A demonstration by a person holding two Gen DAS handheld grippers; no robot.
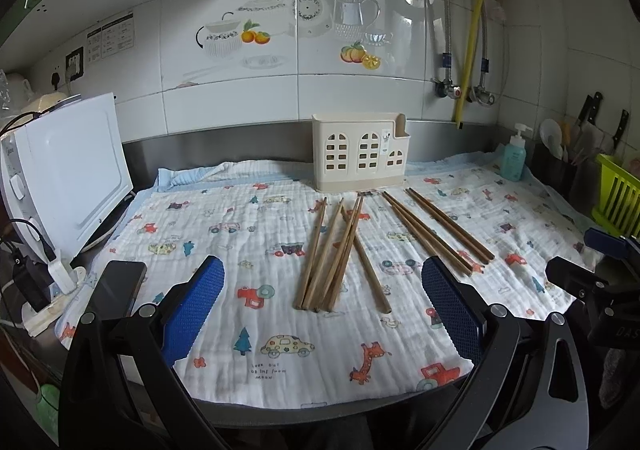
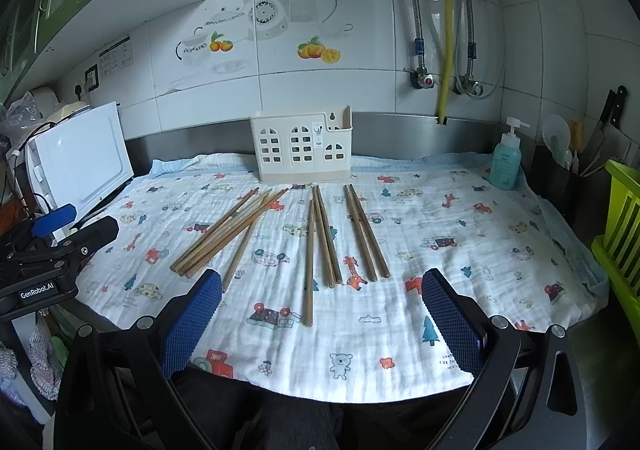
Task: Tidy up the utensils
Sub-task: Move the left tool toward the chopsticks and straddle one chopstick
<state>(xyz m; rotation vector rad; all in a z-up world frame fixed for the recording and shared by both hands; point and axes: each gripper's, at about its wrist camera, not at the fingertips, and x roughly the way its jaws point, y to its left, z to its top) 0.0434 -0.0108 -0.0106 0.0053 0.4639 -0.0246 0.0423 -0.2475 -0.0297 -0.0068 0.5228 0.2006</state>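
Setting: kitchen bench [image 1: 224, 132] with a steel upstand under white tiled wall, covered by a white muslin cloth [image 1: 248, 234] printed with cars, trees and giraffes.
Left tongs [image 1: 322, 268]: spread wide, blue pads empty, hovering over the near edge of the cloth.
Right tongs [image 2: 322, 280]: likewise spread wide and empty, over the near edge, to the right of the left tongs.
Chopsticks [image 2: 320, 234]: wooden, lying loose on the cloth just ahead of both tongs; a crossed bundle on the left, one long stick and pairs in the middle, a pair further right.
Chopstick holder [image 2: 301, 146]: cream plastic caddy with arched window cut-outs, upright beyond the chopsticks against the upstand; inside cannot be seen.
Far right: teal pump bottle [image 2: 506, 162], green slatted basket [image 2: 622, 218], knives on the wall.
Far left: white appliance [image 1: 72, 170], dark phone [image 1: 116, 288] beside the left tongs, power strip.
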